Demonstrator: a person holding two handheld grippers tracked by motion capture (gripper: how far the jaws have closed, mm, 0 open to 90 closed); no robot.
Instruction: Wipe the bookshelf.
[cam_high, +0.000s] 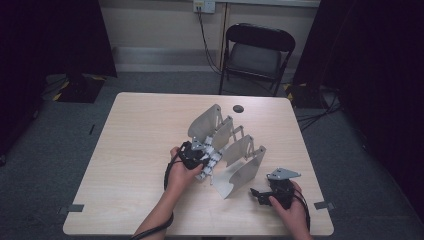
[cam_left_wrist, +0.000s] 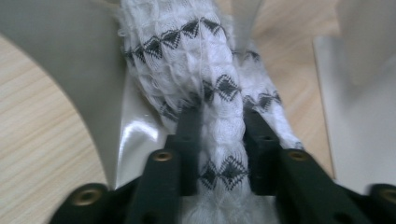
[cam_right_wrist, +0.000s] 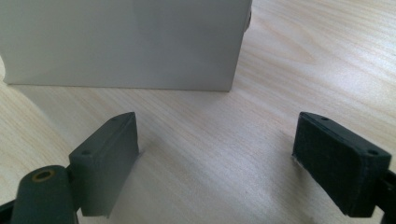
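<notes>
— Sock (cam_high: 209, 161) location, from above?
— In the grey rack (cam_high: 235, 165) on the surface (cam_high: 135, 150), under the left tool (cam_high: 192, 155).
— Left gripper view?
— Jaws pinch the sock (cam_left_wrist: 219, 135).
— Right gripper view?
— Right tool (cam_right_wrist: 215, 154) spread, facing the rack (cam_right_wrist: 121, 42).

grip: left gripper (cam_left_wrist: 222, 126) has its black jaws pinched on a white knit sock (cam_left_wrist: 210, 70), black diamond pattern
beside it: pale grey rack panel (cam_left_wrist: 70, 56)
underneath: wood table (cam_left_wrist: 32, 154)

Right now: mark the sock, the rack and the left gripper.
sock (cam_left_wrist: 205, 70), left gripper view, on its patterned knit above the jaws.
rack (cam_high: 240, 172), high view, on its nearest curved panel.
left gripper (cam_left_wrist: 222, 133), left gripper view, midway between its fingertips.
</notes>
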